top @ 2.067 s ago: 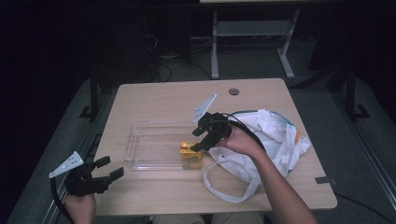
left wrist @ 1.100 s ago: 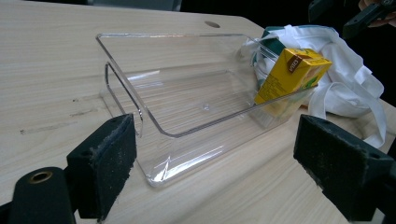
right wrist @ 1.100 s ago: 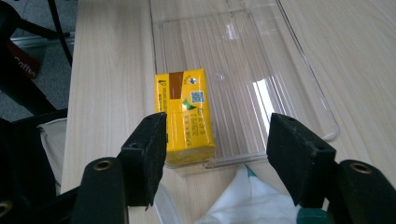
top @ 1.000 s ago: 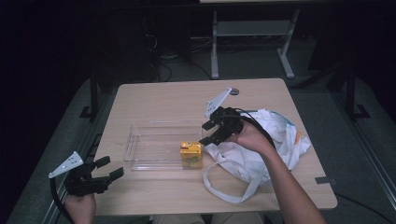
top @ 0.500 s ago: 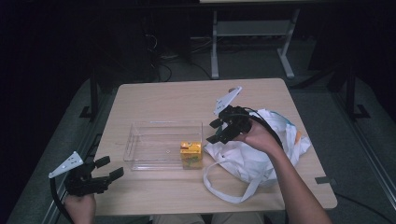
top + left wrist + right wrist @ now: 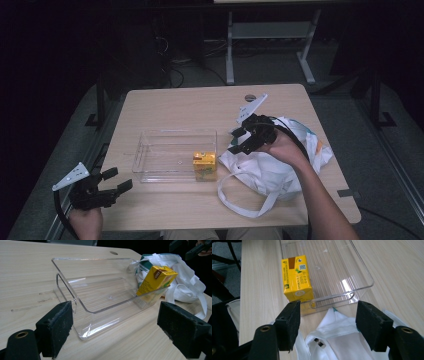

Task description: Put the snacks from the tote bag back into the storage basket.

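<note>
Wooden table (image 6: 175, 107): yellow juice carton (image 6: 205, 166) now sits in the clear tray (image 6: 150, 150), and the right gripper (image 6: 240, 141), jaws just widened and empty, has backed over the white bag (image 6: 270, 175) for more.

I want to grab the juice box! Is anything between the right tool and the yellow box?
Only the clear tray's end wall. The yellow juice box stands inside the tray's corner, behind that wall. The right tool hangs open over the white bag, holding nothing.

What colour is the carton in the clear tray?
Yellow carton, with a brown patch; clearest in the right gripper view.
</note>
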Demonstrator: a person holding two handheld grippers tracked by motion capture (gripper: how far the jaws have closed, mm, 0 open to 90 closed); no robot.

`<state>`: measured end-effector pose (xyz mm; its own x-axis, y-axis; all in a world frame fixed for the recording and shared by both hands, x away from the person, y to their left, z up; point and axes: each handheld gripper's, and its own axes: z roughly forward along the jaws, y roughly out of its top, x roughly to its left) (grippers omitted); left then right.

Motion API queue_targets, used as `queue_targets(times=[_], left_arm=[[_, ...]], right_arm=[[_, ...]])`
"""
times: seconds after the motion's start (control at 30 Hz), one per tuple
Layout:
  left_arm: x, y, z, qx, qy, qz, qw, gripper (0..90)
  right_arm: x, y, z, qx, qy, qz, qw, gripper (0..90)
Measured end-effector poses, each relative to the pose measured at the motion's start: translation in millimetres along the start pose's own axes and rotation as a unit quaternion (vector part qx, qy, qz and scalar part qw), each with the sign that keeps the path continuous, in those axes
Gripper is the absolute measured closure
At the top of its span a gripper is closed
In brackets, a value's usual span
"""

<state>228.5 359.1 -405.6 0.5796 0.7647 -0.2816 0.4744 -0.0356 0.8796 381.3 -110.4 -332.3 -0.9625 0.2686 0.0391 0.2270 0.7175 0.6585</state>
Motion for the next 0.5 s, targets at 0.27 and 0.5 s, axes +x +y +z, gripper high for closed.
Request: queue_targets(times=[0.27,0.5], left_arm=[[0.4,-0.1,-0.3,0.000,0.000,-0.001,1.0000,12.6],[0.3,-0.3,0.0,0.000,-0.001,-0.004,1.0000,12.6]], right_arm=[[-3.0,-14.0,-6.3,-0.005,-0.008,0.012,0.9999,35.3],[-4.8,-24.9,-10.7,-0.004,-0.013,0.022,0.9997,35.4]])
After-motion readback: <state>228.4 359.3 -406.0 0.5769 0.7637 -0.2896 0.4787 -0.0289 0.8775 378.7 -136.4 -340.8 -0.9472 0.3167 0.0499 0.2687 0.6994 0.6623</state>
